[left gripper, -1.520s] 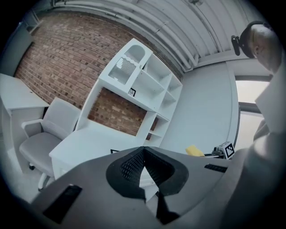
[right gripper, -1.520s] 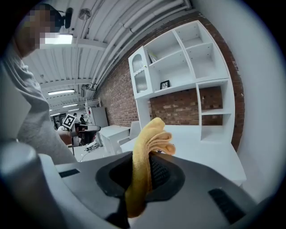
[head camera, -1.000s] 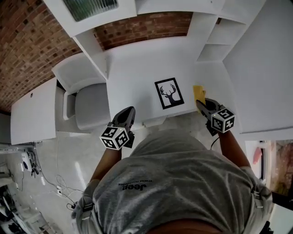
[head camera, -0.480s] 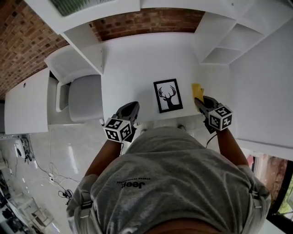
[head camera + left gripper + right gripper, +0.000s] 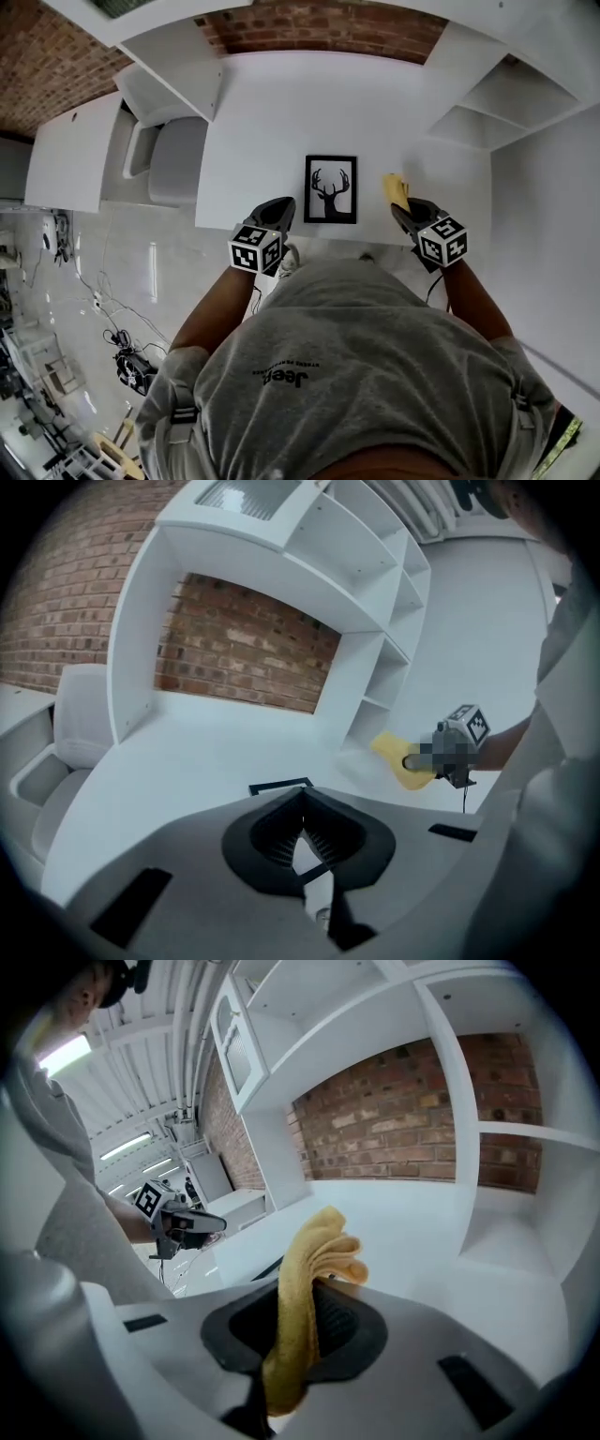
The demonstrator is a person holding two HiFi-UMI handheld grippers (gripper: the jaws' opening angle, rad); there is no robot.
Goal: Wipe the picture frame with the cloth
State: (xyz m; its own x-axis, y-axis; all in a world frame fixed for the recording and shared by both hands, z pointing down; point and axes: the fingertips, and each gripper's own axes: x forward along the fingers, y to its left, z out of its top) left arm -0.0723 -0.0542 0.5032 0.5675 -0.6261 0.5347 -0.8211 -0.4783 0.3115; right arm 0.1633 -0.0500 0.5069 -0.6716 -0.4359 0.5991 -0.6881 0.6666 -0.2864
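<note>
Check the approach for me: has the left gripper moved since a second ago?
Yes. The left gripper has moved toward the picture frame, now close beside its left edge.

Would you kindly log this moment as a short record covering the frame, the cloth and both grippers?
picture frame: lies flat on the white desk, deer print facing up
cloth: yellow, bunched, right of the frame and apart from it
left gripper: jaws together, nothing between them, left of the frame
right gripper: jaws closed on the cloth
wiping: not yet begun
</note>
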